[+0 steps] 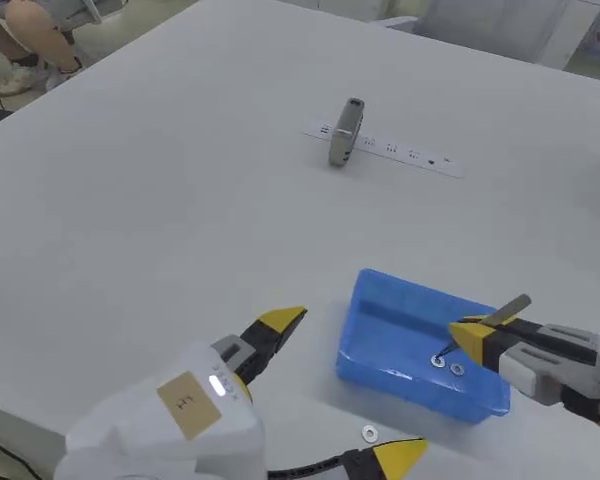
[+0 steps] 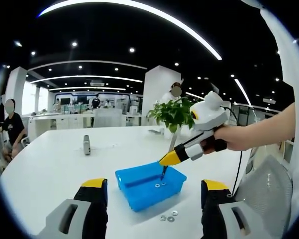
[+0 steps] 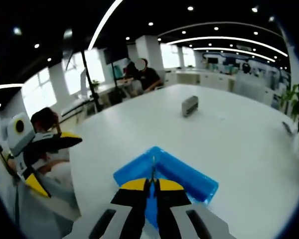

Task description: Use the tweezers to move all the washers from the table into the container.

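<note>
A blue container (image 1: 400,310) sits on the white table, with two washers (image 1: 447,366) lying inside it. My right gripper (image 1: 472,335) is shut on thin tweezers (image 1: 442,353), whose tips reach down into the container beside those washers. In the right gripper view the tweezers (image 3: 152,173) stick out from the closed jaws over the container (image 3: 189,180). A washer (image 1: 369,433) lies on the table in front of the container; the left gripper view shows three washers (image 2: 169,217) there. My left gripper (image 1: 342,388) stands open near the container's front, holding nothing.
A white power strip (image 1: 410,155) with a grey block (image 1: 347,130) standing on it lies at the far side of the table. A potted plant (image 2: 173,113) stands beyond the table edge. People sit at neighbouring desks.
</note>
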### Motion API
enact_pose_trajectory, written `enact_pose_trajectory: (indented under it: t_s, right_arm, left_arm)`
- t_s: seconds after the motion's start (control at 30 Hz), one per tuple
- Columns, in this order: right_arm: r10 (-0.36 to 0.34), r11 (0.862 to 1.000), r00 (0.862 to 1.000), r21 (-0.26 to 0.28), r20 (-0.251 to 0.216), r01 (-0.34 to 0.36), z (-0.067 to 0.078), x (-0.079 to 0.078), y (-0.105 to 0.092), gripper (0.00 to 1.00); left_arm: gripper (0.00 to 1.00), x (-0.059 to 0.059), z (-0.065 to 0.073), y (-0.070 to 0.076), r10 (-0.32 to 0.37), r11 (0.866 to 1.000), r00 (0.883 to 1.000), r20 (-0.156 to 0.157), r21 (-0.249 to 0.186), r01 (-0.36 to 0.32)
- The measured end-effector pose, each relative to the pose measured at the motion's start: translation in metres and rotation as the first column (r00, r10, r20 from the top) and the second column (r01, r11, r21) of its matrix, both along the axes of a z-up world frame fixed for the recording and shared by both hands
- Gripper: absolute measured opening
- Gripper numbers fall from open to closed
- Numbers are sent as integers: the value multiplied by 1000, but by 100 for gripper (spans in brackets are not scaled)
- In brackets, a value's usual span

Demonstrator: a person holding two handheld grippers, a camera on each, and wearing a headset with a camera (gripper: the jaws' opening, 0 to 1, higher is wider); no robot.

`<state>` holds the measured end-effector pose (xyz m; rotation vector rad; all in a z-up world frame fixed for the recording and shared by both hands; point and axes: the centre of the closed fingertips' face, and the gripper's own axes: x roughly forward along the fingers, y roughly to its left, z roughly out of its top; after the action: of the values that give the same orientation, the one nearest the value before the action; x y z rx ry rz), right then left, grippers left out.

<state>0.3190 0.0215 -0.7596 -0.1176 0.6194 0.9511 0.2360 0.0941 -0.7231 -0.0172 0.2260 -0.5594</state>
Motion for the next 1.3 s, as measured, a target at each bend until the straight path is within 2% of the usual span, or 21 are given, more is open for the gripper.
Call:
enact_pose_trajectory:
  t_s: [0.17,0.37,0.63,0.7,0.9,1.2,1.3]
  right_arm:
    - [36,999,999,11,-27,-35,-3,-23,4,3]
    - [53,998,995,39,-88,-49,-15,-43,10,3]
    - [35,999,988,25,-150,-32,-42,-56,11,3]
    - [35,999,987,16,-155,-33,-47,-58,11,3]
    - [16,1000,984,-3,-175,-17,-60,-60,5,4]
    - [22,1000,985,4,-171,-22,-60,-60,6,4]
    - [47,999,986,-17,-161,-50,-62,-65,9,4]
  left_arm:
    - [77,0,0,0,0,1000,1000,1,-1,0]
    - [77,0,-1,-1,-4,1000,1000,-2,2,4]
    - [77,0,-1,1,5,1000,1000,-5,-1,-5]
    - [77,1,-3,2,8,1000,1000,-16,-4,-8]
    - [77,0,-2,1,4,1000,1000,-12,-5,-4]
    - [76,0,-3,1,2,1000,1000,-14,-3,-2]
    - [76,0,-3,1,1,1000,1000,-15,-3,-1]
